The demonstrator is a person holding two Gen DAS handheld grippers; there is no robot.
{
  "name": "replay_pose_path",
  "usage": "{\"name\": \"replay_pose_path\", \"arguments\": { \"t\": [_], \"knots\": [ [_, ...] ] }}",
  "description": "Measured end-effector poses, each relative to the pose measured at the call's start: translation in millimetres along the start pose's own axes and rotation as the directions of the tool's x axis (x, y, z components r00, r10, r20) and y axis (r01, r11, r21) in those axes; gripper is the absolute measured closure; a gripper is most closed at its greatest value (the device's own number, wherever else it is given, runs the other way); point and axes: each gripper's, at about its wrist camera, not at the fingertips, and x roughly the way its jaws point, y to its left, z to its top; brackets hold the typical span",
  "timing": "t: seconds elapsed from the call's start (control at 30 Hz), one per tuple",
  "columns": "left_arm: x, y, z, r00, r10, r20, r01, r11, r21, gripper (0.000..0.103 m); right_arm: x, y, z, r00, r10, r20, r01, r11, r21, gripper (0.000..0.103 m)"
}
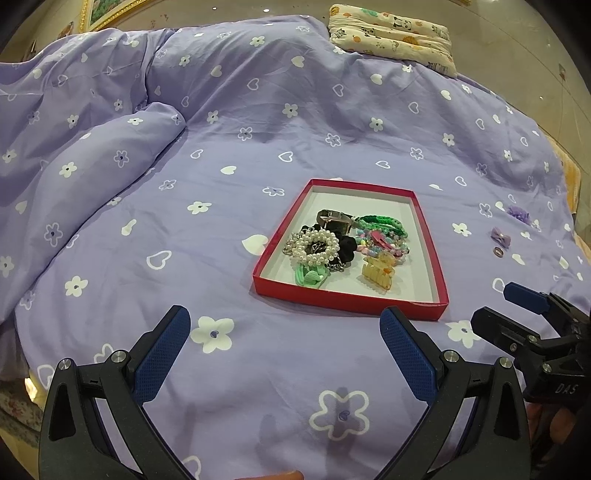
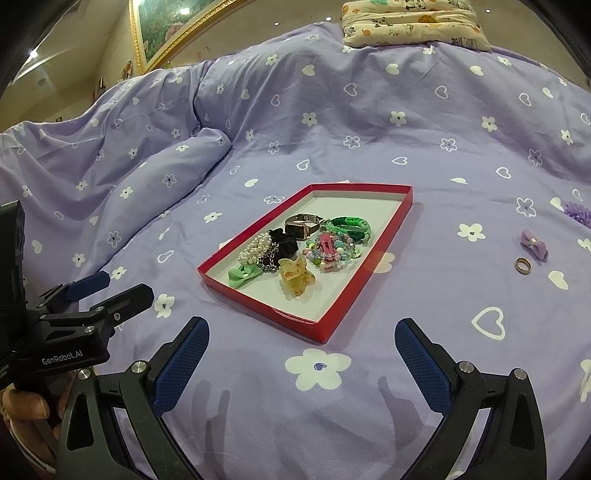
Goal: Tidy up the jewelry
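A shallow red tray (image 1: 430, 236) (image 2: 365, 258) lies on the purple bedspread. It holds a pearl bracelet (image 1: 317, 245) (image 2: 255, 251), a watch (image 1: 334, 221) (image 2: 301, 223), green braided bands (image 2: 351, 227), a yellow claw clip (image 1: 378, 271) (image 2: 295, 277), a green bow (image 2: 242, 275) and beads. Right of the tray on the bedspread lie a small ring (image 1: 498, 252) (image 2: 523, 265), a purple bow (image 1: 500, 236) (image 2: 534, 243) and a purple flower piece (image 1: 517, 214) (image 2: 578, 213). My left gripper (image 1: 284, 350) and right gripper (image 2: 301, 363) are open and hold nothing, both near the tray's front edge.
The purple bedspread (image 1: 258, 122) with flower and heart prints is bunched into folds at the left. A cartoon-print pillow (image 1: 391, 35) (image 2: 410, 22) lies at the far end. A gold picture frame (image 2: 162, 33) hangs behind. A hand (image 2: 26, 404) holds the left gripper.
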Motion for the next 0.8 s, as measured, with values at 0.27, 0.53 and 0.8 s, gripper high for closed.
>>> {"name": "replay_pose_path", "arguments": {
  "t": [0.27,0.53,0.8],
  "knots": [
    [1.3,-0.8,-0.5,1.0,-0.001,0.002,0.001,1.0,0.003,0.0,1.2,-1.5,0.4,1.0,0.004,-0.005,-0.004,1.0,0.005,0.001],
    [1.9,-1.6,-0.7,1.0,-0.005,0.0,0.005,1.0,0.001,0.0,1.2,-1.1,1.0,1.0,0.008,-0.006,-0.008,1.0,0.007,0.001],
    [2.1,-1.6,-0.3,1.0,-0.005,0.0,0.005,1.0,0.002,0.0,0.4,-0.5,1.4,1.0,0.011,-0.003,-0.011,1.0,0.004,0.001]
  ]
}}
